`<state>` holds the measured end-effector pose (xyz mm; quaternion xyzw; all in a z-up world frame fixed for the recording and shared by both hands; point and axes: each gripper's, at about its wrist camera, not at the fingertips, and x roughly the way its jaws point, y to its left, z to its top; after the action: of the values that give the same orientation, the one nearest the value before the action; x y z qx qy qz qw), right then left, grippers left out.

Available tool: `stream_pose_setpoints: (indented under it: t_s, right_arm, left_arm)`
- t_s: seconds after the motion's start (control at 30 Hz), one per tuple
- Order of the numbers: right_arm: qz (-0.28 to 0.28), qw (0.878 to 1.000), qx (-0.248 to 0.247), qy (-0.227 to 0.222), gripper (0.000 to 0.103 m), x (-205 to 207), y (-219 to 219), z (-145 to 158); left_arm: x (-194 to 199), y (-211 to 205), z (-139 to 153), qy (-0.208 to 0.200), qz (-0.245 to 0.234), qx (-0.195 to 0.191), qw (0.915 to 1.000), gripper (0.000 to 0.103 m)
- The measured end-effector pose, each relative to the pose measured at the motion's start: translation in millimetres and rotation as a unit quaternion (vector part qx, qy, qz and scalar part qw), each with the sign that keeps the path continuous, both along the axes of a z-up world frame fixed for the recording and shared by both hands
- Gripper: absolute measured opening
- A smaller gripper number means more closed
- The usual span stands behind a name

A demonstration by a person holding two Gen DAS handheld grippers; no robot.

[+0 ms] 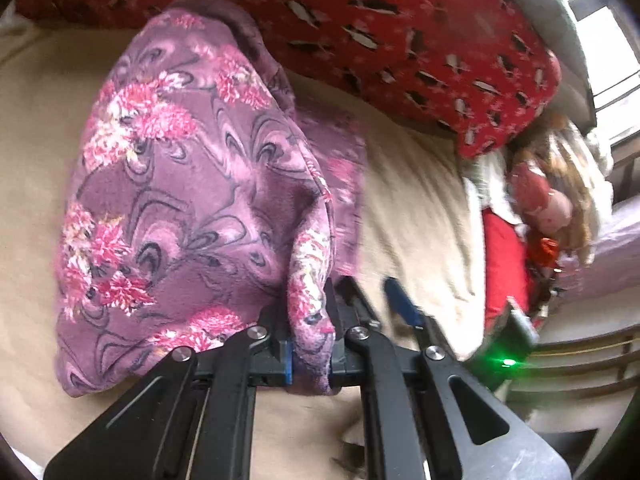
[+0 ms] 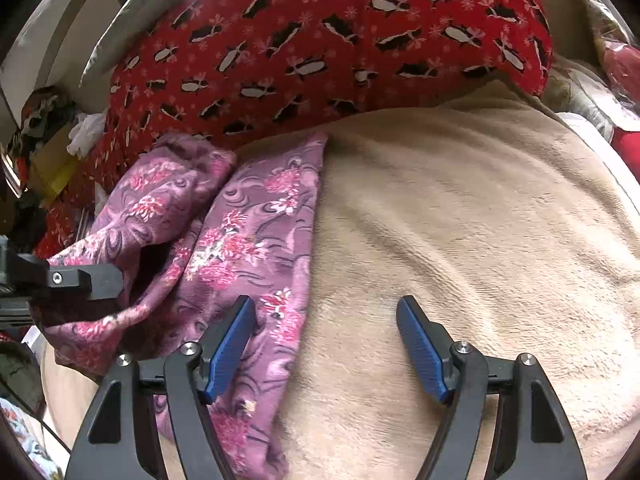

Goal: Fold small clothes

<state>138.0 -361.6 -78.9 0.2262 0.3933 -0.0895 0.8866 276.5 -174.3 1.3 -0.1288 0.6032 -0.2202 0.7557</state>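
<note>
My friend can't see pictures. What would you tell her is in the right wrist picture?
The right gripper, fingers wide open and holding nothing, hovers over the edge of a purple flowery garment on a beige blanket. At the left, the left gripper pinches the garment, and a red patterned cloth lies behind.

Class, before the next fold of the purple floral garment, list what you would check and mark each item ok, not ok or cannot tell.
1. Left gripper clamped on the purple floral garment: ok.
2. Right gripper open, ready to grasp: ok.
3. Right gripper holds a garment edge: not ok, nothing between its fingers.
4. Garment lies flat: not ok, bunched where lifted.
5. Beige blanket free of clutter for folding: ok.
6. Grip caught one layer only: cannot tell.
</note>
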Motion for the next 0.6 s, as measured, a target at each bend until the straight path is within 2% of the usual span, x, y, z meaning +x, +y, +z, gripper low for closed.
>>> stream_pose_setpoints:
  t_s: [0.07, 0.17, 0.23, 0.33, 0.4, 0.47, 0.53, 0.6]
  right_arm:
    - [-0.004, 1.0, 0.001, -0.001, 0.074, -4.5, -4.1, -0.6]
    - [-0.007, 1.0, 0.004, -0.003, 0.073, -10.5, -10.4, -3.0]
    - [-0.003, 1.0, 0.003, -0.005, 0.073, -12.7, -11.1, -4.3]
    - [0.0, 1.0, -0.002, -0.003, 0.073, -11.8, -9.1, -3.8]
    - [0.003, 1.0, -0.002, -0.001, 0.074, -11.1, -9.7, -2.2]
    - [-0.001, 1.0, 0.008, -0.004, 0.074, -12.3, -13.4, 0.4]
    - [-0.019, 0.999, 0.028, -0.016, 0.074, -14.4, -21.8, 5.7]
    - [-0.036, 0.997, 0.061, -0.039, 0.075, -15.9, -32.3, 13.2]
  left_arm:
    - [-2.3, -8.4, 0.5, 0.012, -0.007, -0.022, 0.9997, 0.007]
    - [-3.9, -17.6, -4.3, 0.016, -0.016, -0.029, 0.9993, 0.007]
    - [0.1, -15.3, -19.3, 0.038, -0.008, -0.038, 0.9985, 0.008]
    - [9.6, -1.8, -57.9, 0.09, 0.026, -0.041, 0.9948, 0.009]
    - [12.6, 12.1, -69.0, 0.113, 0.047, -0.084, 0.989, 0.01]
    - [11.0, 20.0, -63.1, 0.114, 0.044, -0.108, 0.9866, 0.011]
    - [6.7, 22.8, -49.8, 0.101, 0.024, -0.098, 0.9898, 0.015]
    - [-1.3, 30.8, -28.3, 0.067, 0.008, -0.09, 0.9937, 0.021]
